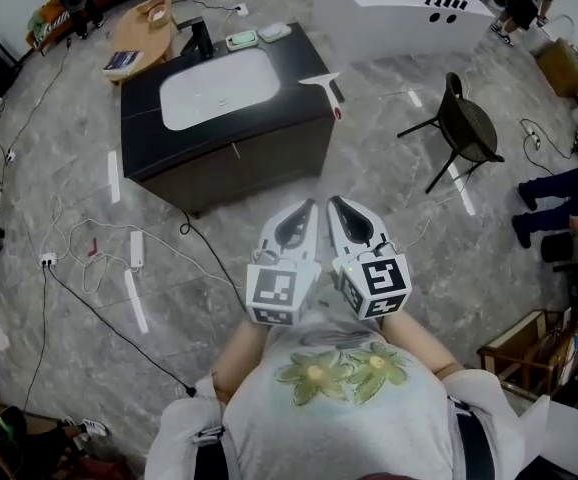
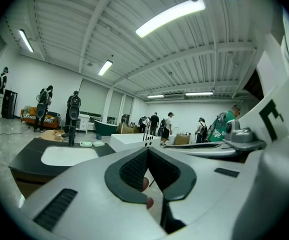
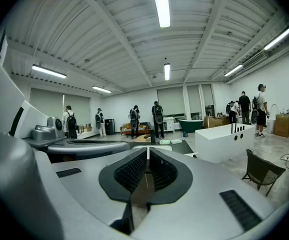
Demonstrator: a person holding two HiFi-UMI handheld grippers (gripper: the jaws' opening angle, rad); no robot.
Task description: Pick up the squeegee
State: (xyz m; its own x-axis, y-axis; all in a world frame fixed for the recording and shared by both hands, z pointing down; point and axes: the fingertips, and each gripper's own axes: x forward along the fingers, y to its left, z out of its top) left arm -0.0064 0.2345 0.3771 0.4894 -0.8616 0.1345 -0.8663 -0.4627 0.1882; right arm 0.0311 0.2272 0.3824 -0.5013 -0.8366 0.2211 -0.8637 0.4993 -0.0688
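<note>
- Dark vanity counter (image 1: 149,103) with a white basin (image 1: 219,88) stands far from you across bare floor. Nothing has been picked up, so I'd call this the approach step.
- Your left gripper (image 1: 307,213) and right gripper (image 1: 336,208) are side by side, close to your chest and pointing toward the counter. Both are well apart from it.
- Left tool: jaws narrow, tips meeting, no object between the pads in its own view.
- Right tool: same, jaws pressed together and empty.
- Squeegee (image 1: 324,88) lies flat on the far right corner of the counter, right of the basin, at the right edge.
- Its long axis is the handle line, running far-to-near with a slight lean to the right. The white blade bar sits crosswise at the far end, and the handle comes toward you to a reddish tip at the counter's right edge.
- So the handle points roughly at you, and the blade edge faces away or to the far left. I can't tell which face is up at this size.
- Next move, as I judge it:
  - Close the gap to the right corner.
  - Spread one tool's jaws, likely the right as it is on the nearer side.
  - Line the jaws across the handle, not along it.
  - Clamp near the middle of the handle, where the overhanging end gives you room.
</note>
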